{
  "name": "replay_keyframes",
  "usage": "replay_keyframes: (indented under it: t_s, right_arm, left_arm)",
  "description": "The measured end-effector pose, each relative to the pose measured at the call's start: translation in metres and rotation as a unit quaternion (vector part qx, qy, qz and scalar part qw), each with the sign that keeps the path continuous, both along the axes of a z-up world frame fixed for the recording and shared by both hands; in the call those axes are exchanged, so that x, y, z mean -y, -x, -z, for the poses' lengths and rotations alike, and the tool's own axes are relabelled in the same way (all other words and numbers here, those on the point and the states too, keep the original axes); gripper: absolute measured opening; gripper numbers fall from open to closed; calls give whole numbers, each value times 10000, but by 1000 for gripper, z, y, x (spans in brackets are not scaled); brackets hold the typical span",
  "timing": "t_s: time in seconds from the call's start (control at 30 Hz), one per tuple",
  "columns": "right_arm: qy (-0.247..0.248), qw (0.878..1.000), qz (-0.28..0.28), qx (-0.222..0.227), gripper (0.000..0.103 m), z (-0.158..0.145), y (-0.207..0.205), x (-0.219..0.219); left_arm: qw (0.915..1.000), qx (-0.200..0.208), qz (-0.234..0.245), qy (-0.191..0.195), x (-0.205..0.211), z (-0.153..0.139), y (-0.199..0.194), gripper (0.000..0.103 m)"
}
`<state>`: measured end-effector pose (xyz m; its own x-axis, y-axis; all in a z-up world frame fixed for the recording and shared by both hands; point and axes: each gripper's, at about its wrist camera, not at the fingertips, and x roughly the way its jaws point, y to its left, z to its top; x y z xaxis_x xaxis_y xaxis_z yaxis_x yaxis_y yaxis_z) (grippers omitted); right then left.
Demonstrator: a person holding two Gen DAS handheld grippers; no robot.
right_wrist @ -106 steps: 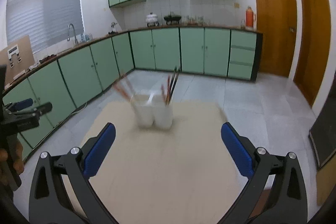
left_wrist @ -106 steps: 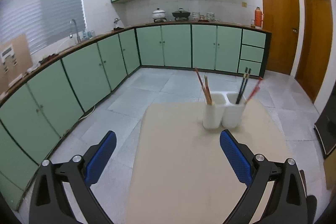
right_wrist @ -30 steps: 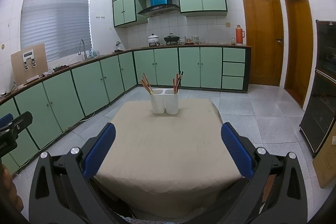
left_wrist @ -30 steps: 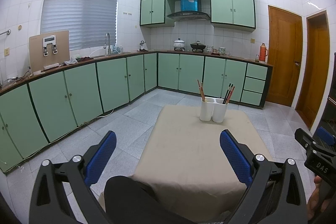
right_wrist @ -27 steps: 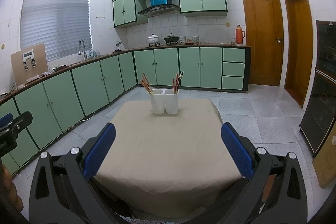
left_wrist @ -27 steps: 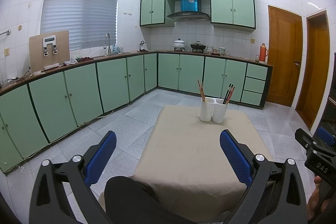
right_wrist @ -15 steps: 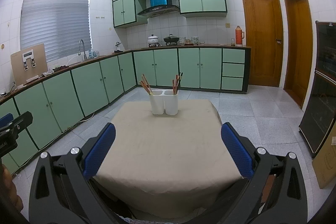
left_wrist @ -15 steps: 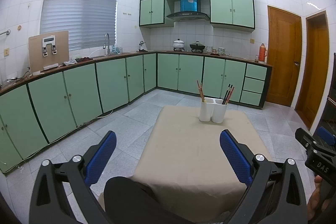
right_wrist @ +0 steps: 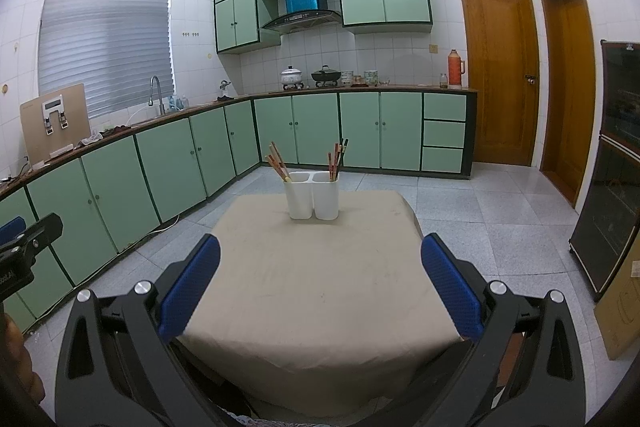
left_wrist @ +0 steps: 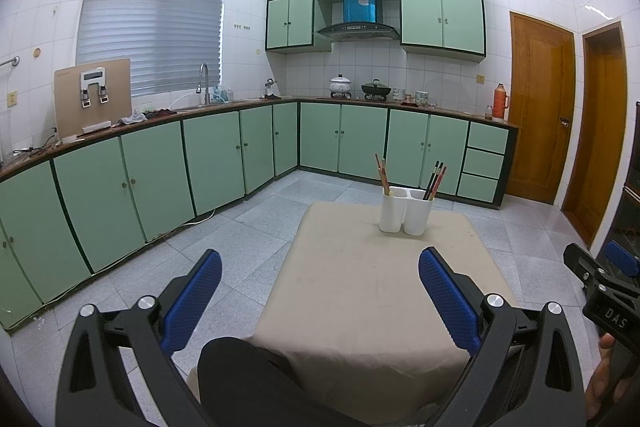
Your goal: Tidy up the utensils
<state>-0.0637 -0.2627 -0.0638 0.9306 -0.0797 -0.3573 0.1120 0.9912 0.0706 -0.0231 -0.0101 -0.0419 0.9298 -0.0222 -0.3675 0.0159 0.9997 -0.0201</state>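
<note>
Green cabinets (right_wrist: 168, 163) lined the tiled kitchen, and nearest the cameras both grippers hung at the table's near edge, well short of the holder. Seen from its own camera, the left gripper (left_wrist: 320, 287) had its blue pads (left_wrist: 192, 301) spread wide with nothing between them, and a dark knee (left_wrist: 256, 379) sat just below it. So too the right gripper (right_wrist: 320, 285) stood spread wide and empty, its pads (right_wrist: 450, 287) framing bare cloth. Each gripper also showed at the edge of the other's view. Beyond them lay the table (right_wrist: 320, 279) under a beige cloth, and on its far half stood the white holder (right_wrist: 312, 195), two upright compartments joined side by side. Its left compartment held pale and reddish chopsticks (right_wrist: 279, 163) leaning left, away from the holder's middle; its right compartment held dark and red chopsticks (right_wrist: 338, 155) leaning slightly right. Beyond the holder ran grey floor tiles, then a counter with a faucet (right_wrist: 156, 93), a white pot (right_wrist: 292, 75) and a black pan (right_wrist: 326, 73). Right of these stood an orange thermos (right_wrist: 454, 63), and two wooden doors (right_wrist: 500, 75) lay farther right.
</note>
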Motion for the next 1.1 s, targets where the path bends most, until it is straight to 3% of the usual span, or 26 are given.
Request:
replay_keyframes:
  t_s: [1.1]
  right_arm:
    - [-5, 10000, -1, 1, 98, 1, 0, 1]
  left_arm:
    - [10000, 7, 12, 8, 2, 0, 0, 97]
